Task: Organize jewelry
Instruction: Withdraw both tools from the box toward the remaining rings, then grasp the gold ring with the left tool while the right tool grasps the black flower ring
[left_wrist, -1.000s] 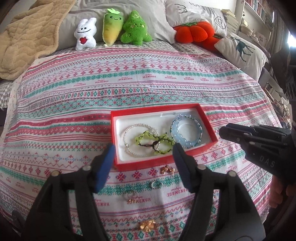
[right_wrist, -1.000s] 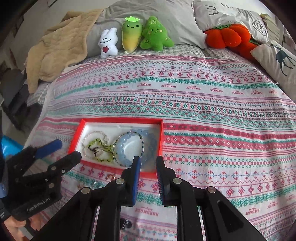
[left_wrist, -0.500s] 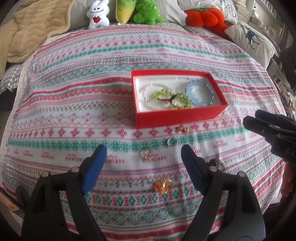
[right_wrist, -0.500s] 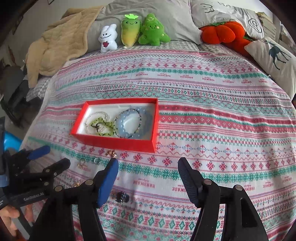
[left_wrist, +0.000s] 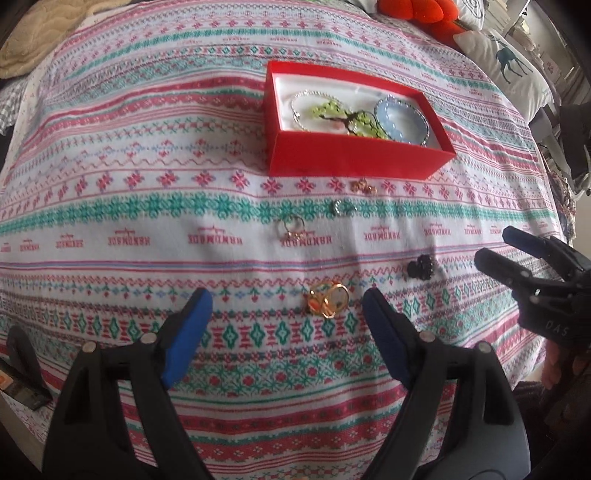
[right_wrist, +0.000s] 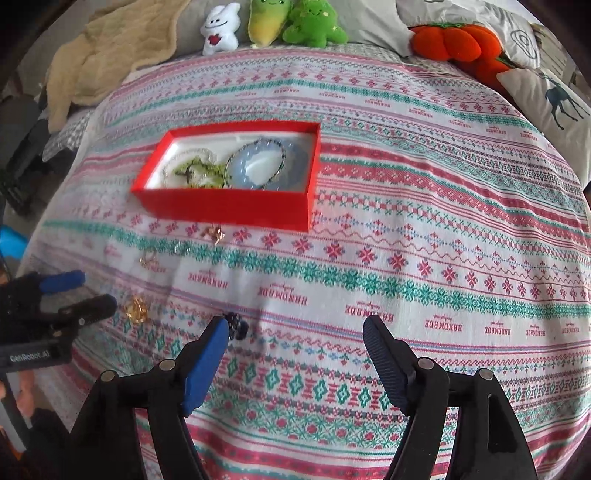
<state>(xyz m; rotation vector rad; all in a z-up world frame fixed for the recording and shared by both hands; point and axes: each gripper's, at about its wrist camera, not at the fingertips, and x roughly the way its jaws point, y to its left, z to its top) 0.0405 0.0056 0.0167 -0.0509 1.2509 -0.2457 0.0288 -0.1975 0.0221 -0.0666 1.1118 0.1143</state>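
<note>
A red box (left_wrist: 354, 157) (right_wrist: 221, 206) on the patterned bedspread holds a blue bead bracelet (left_wrist: 400, 118), a green one (left_wrist: 343, 116) and a clear one. Loose pieces lie in front of it: a gold ring (left_wrist: 328, 297) (right_wrist: 135, 311), a black beaded piece (left_wrist: 422, 266) (right_wrist: 236, 325), a small gold ring (left_wrist: 291, 229), a silver ring (left_wrist: 340, 208) and a rose-gold piece (left_wrist: 364, 187). My left gripper (left_wrist: 286, 304) is open, with the gold ring between its fingertips, low over the bed. My right gripper (right_wrist: 295, 332) is open, its left fingertip beside the black piece.
Plush toys (right_wrist: 273, 22), an orange pumpkin cushion (right_wrist: 458, 44), a deer pillow (right_wrist: 554, 103) and a beige blanket (right_wrist: 110, 51) line the far side of the bed. The bed's near edge lies just below both grippers.
Both grippers have pulled back from the box toward the near edge and dropped lower. The right gripper has opened from nearly shut. The left now frames the gold ring.
</note>
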